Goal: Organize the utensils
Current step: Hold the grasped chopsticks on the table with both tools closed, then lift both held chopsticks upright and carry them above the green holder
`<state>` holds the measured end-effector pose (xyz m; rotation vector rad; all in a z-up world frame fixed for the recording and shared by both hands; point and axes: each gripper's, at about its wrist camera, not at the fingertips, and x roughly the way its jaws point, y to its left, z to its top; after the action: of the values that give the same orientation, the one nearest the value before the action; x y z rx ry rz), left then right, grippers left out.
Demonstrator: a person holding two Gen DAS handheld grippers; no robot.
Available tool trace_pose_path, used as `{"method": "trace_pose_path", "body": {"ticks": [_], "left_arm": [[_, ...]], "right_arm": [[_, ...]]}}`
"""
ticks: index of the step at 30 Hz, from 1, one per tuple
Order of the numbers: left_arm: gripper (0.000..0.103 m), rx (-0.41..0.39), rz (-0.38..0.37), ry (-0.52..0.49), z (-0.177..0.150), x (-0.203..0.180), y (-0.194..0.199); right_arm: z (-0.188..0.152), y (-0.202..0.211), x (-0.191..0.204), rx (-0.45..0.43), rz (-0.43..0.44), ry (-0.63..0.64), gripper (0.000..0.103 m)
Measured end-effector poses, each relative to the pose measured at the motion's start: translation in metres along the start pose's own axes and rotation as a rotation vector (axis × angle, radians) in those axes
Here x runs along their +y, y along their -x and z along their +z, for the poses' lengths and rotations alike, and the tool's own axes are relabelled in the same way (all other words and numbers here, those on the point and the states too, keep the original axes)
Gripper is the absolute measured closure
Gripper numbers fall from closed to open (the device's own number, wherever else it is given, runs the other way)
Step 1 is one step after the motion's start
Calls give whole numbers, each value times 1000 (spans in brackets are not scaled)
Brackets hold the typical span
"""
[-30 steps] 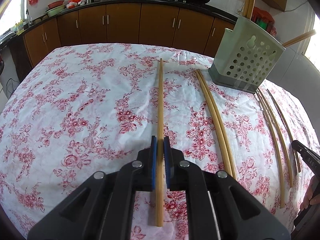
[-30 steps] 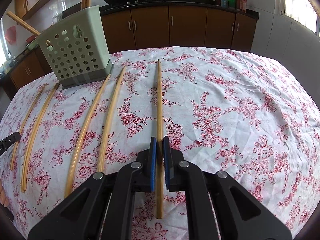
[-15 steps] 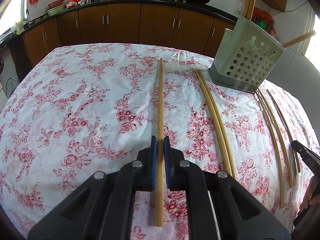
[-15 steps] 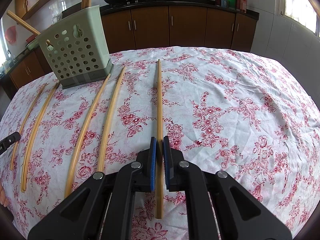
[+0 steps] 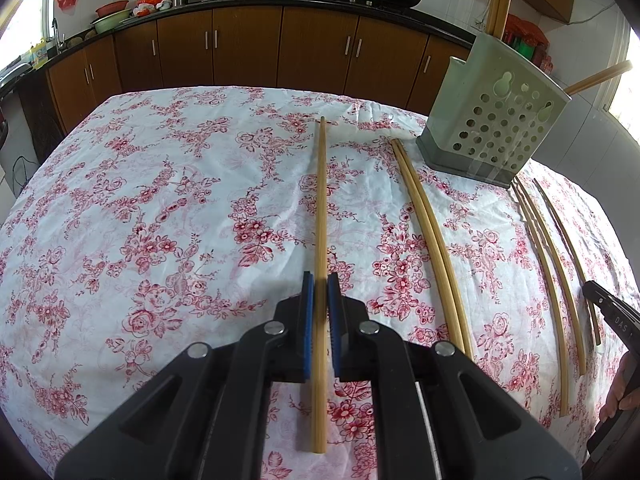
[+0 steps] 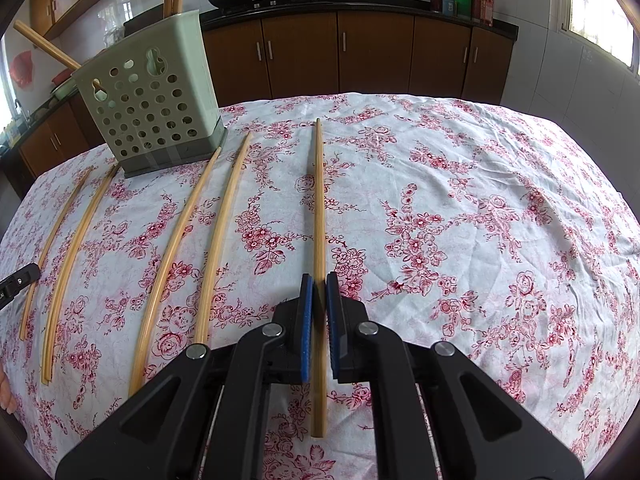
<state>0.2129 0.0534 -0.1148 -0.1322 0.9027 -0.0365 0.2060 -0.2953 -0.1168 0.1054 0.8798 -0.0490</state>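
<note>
A long bamboo chopstick (image 5: 321,216) lies on the floral tablecloth, and my left gripper (image 5: 320,280) has its blue pads closed on it near its near end. My right gripper (image 6: 319,280) is closed the same way on another chopstick (image 6: 319,208). A pale green perforated utensil holder (image 5: 496,128) stands at the back right in the left wrist view and at the back left in the right wrist view (image 6: 150,108). It holds a few chopsticks. Several more chopsticks (image 6: 192,236) lie on the cloth between my two grippers.
The table (image 5: 140,200) is covered by a white cloth with red flowers. Brown kitchen cabinets (image 5: 248,48) and a counter with woks stand behind it. The tip of the other gripper shows at the frame edge (image 5: 612,312) and in the right wrist view (image 6: 16,280).
</note>
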Motion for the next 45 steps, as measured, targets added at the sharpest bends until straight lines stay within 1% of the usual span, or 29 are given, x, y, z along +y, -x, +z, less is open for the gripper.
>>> {"method": "trace_pose_path", "body": {"ticks": [23, 27, 31, 34, 35, 36, 39, 41, 45], "left_arm": [[93, 0, 7, -6, 0, -1, 0], [93, 12, 56, -93, -7, -10, 5], [94, 7, 77, -138, -15, -13, 10], [95, 11, 89, -167, -15, -17, 9], [95, 20, 80, -166, -13, -16, 10], [95, 19, 67, -160, -10, -16, 12], [95, -45, 39, -149, 2, -14, 36], [95, -102, 6, -131, 15, -14, 57], [95, -209, -48, -88, 40, -13, 95]], "right_arm": [[0, 0, 0, 0, 0, 0, 95], [-2, 1, 0, 1, 0, 9, 95], [-5, 4, 0, 1, 3, 14, 95], [-4, 4, -2, 2, 8, 10, 95], [-3, 7, -3, -5, 9, 2, 95], [0, 15, -6, -35, 18, -9, 95], [12, 44, -10, -132, 26, -16, 96], [21, 62, -13, -189, 32, -23, 96], [36, 91, -19, -285, 43, -34, 96]]}}
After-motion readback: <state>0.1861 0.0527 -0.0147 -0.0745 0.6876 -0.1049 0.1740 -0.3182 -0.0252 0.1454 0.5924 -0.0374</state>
